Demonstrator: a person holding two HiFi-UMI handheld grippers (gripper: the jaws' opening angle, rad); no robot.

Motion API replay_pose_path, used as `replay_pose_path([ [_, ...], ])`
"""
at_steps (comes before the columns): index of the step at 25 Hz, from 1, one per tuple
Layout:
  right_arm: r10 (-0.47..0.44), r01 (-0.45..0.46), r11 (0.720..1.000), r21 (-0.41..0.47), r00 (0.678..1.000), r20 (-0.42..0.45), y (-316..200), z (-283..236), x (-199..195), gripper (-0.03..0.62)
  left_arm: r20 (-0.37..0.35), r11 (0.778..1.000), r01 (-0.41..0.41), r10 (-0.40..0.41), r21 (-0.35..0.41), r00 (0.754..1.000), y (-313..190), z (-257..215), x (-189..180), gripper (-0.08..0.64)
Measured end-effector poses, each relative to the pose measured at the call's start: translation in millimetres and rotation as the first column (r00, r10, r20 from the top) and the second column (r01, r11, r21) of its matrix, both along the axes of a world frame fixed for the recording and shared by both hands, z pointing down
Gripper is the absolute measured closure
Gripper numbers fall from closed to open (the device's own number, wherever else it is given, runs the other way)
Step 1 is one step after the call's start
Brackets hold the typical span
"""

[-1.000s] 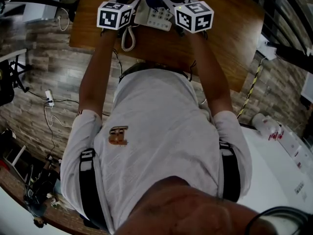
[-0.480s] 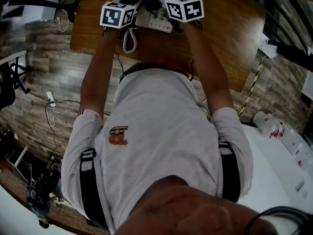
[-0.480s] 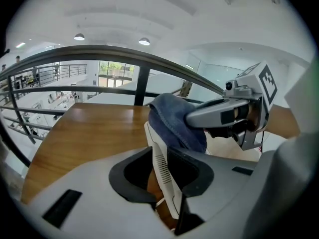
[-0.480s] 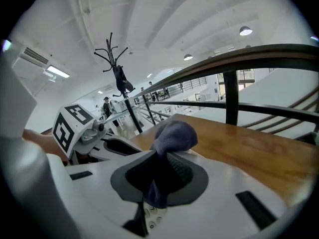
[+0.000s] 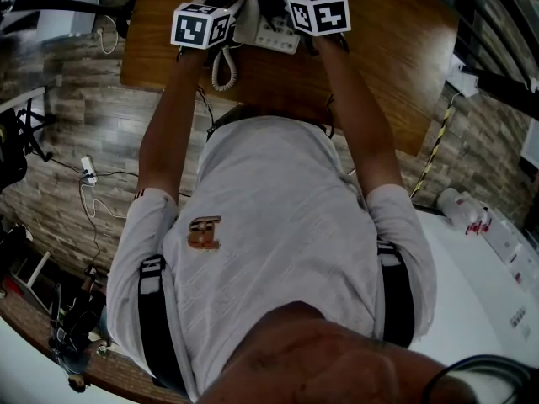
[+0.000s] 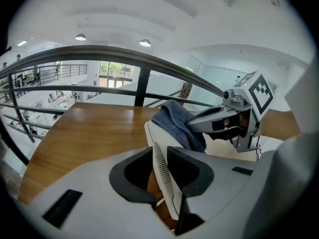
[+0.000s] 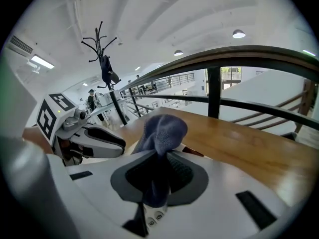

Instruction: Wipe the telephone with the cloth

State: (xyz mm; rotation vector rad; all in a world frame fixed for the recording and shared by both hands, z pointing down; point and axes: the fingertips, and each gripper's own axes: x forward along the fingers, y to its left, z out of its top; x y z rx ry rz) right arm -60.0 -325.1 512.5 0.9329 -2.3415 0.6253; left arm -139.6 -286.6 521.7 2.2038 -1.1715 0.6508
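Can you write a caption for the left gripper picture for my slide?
The left gripper grips the white telephone while the right gripper holds a blue cloth against it.

Right claw [image 7: 158,179] clamping blue cloth [image 7: 162,133], wooden table [image 7: 249,143] beyond

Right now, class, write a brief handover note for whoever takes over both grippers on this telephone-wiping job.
Left gripper: shut on the side edge of the telephone, which is on the wooden table.
Right gripper: shut on the blue cloth, bunched against the telephone's top.
Done: both grasps made, cloth on the telephone. How much is already wiped cannot be told.
Left: wipe across the telephone, then let go.
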Motion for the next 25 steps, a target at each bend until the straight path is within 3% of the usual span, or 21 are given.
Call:
replay_pose_path([
  [13,0.198,-0.195,0.98,0.033,0.974,-0.109,16,9,88,0.532,-0.013,1.0,0.013,-0.013,0.001,1.0,5,2,-1,0.466],
  [19,0.193,-0.19,0.978,0.086,0.981,-0.033,34,-21,81,0.532,-0.022,1.0,0.021,-0.021,0.0,1.0,6,3,0,0.466],
  [25,0.132,-0.145,0.987,0.068,0.977,0.166,54,-52,28,0.532,-0.037,1.0,0.016,-0.016,-0.005,0.999,6,5,4,0.466],
])
